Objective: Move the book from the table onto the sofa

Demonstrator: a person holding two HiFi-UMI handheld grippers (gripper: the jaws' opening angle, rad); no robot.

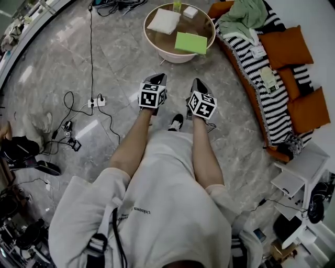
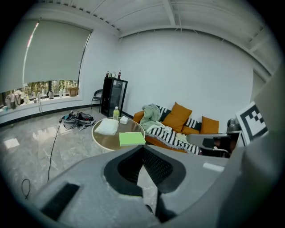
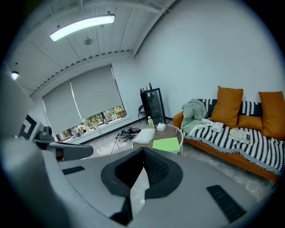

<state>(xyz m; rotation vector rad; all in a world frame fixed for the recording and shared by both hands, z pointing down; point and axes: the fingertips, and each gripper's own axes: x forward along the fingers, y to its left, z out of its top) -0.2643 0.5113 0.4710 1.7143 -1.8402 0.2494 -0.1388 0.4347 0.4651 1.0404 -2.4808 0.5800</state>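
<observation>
Orange sofa (image 1: pixel 220 9) with a striped throw (image 1: pixel 264 91) runs along the right. Round table (image 1: pixel 172 56) stands just beside its far end. Green book (image 1: pixel 191 43) lies flat on the table, near a white cushion (image 1: pixel 163 21). Left gripper (image 1: pixel 156 79) and right gripper (image 1: pixel 199 84) are fully closed, empty, side by side, well short of the table.

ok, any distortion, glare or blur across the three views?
Head view: fisheye curves the room's edges, soft glare on the marble floor. Left gripper view: dark vignetted corners, green book sharp. Right gripper view: ceiling light strip blown out, same vignette.
</observation>
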